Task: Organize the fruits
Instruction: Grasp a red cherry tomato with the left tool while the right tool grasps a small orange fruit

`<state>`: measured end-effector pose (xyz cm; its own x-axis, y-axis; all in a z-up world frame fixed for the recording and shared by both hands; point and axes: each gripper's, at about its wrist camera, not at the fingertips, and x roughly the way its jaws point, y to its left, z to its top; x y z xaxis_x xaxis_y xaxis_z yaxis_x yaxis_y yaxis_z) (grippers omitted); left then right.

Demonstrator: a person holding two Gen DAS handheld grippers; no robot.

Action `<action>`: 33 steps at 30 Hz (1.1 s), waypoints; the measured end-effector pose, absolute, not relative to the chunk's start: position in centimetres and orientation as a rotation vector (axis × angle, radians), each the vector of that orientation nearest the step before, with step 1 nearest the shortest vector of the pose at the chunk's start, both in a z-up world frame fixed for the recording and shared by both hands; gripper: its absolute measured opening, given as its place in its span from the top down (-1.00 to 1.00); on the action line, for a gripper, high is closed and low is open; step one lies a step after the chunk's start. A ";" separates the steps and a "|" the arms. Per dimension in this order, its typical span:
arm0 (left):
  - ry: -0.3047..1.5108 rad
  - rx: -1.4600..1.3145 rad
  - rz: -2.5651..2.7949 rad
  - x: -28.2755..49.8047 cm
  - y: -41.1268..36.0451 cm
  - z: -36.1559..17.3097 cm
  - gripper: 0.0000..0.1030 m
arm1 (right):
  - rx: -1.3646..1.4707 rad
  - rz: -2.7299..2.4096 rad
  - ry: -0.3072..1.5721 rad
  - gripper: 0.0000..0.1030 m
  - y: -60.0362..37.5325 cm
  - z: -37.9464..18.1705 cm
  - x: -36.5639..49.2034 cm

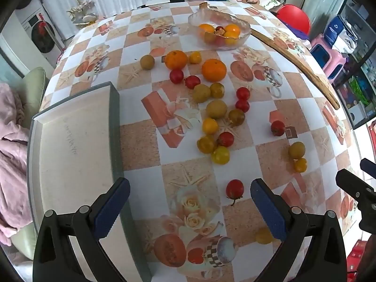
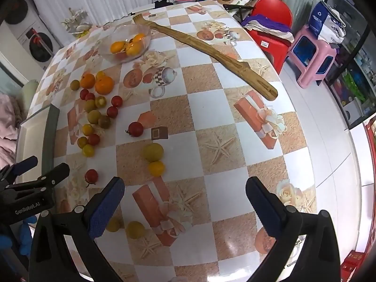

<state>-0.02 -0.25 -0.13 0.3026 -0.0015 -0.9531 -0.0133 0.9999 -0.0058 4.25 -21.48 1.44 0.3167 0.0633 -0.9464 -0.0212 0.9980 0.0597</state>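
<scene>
Table: round top under a checked cloth (image 1: 141, 150) printed with gift boxes, roses, starfish and cups; every item below lies on it.
Tray: white tray with a grey rim (image 1: 70, 136) at the table's left edge, nothing in it, beside the left gripper.
Wooden stick: long flat back scratcher (image 2: 211, 51) lying slantwise across the far right of the table, well apart from the loose fruit.
Glass bowl: clear bowl (image 1: 244, 27) at the far side, holding oranges and a few small red fruits.
Oranges: two loose oranges (image 1: 213, 69), (image 1: 175, 59), near the bowl, a small yellow fruit between them.
Scattered fruit: red, yellow and greenish cherry tomatoes (image 1: 216, 108) spread in a loose band from the oranges toward the near edge; several touch each other.
Nearest tomato: a red cherry tomato with stem (image 1: 234, 188), just inside the left gripper's right finger, not gripped.
Left gripper: (image 1: 190, 208) jaws spread wide, holding nothing, above the cloth next to the tray.
Right gripper: (image 2: 185, 202) jaws spread wide, empty, over a gift-box print; a yellow-green tomato (image 2: 135, 229) lies on the cloth just beside its left finger.
</scene>
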 end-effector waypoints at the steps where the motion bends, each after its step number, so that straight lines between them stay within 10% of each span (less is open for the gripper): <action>1: 1.265 -0.012 0.007 0.0 -0.4 -0.2 -1.00 | 0.040 0.060 1.248 -1.00 -21.4 1.4 4.3; 23: 1.295 0.066 0.083 -0.5 -3.4 -3.3 -1.00 | 0.082 0.143 1.322 -0.94 -21.8 -2.5 5.9; 33: 1.316 0.053 0.042 -0.4 -4.9 -4.8 -0.69 | 0.050 0.231 1.384 -0.31 -19.7 -5.2 7.2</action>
